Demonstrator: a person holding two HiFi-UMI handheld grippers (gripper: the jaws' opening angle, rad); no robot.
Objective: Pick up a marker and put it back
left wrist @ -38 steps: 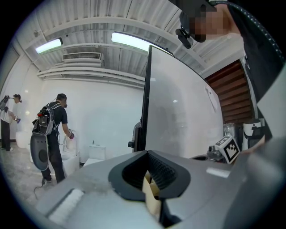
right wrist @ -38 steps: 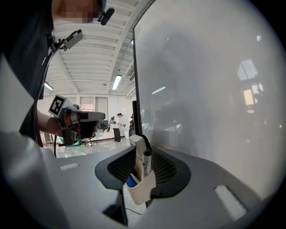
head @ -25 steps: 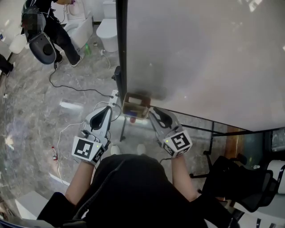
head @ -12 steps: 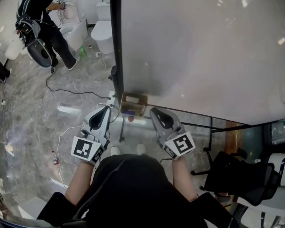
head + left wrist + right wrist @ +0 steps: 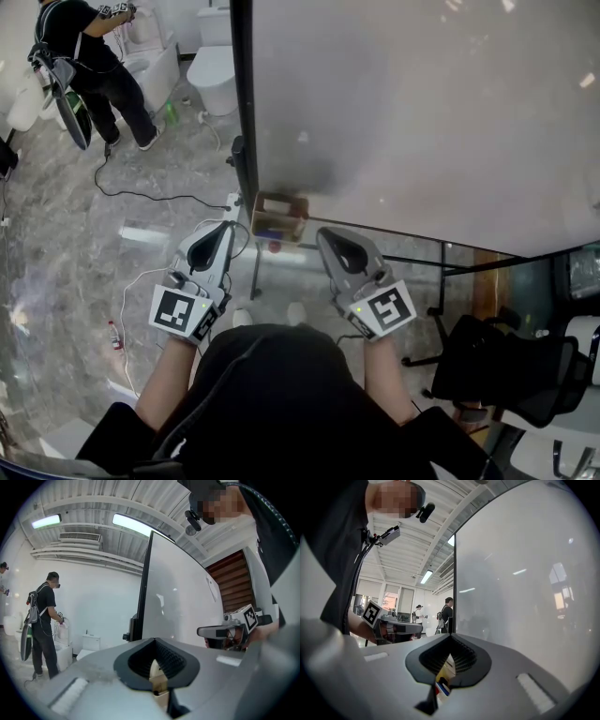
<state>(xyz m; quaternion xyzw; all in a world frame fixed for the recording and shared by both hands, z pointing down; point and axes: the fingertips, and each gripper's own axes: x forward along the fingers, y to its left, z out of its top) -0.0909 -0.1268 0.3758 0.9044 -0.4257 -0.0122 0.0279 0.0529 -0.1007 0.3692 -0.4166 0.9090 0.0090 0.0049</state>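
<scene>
A small brown box [image 5: 279,216] hangs at the lower left corner of the whiteboard [image 5: 422,122], with blue and red marker ends showing at its bottom. My left gripper [image 5: 218,231] is just below and left of the box, jaws together and empty. My right gripper [image 5: 328,235] sits just below and right of it, also shut with nothing in it. In the left gripper view the box [image 5: 157,680] shows past the closed tips [image 5: 153,640]. The right gripper view shows the box with coloured markers [image 5: 443,682] beyond its own closed tips [image 5: 451,636].
The whiteboard's dark frame post [image 5: 242,103] runs down to the floor. A black office chair [image 5: 506,366] stands at the right. A person [image 5: 89,56] works at the far left near white toilets [image 5: 217,64]. A cable [image 5: 159,194] trails over the marble floor.
My right gripper has drawn a little back and to the right from the box. The left gripper has barely moved. The person at the far left has shifted position.
</scene>
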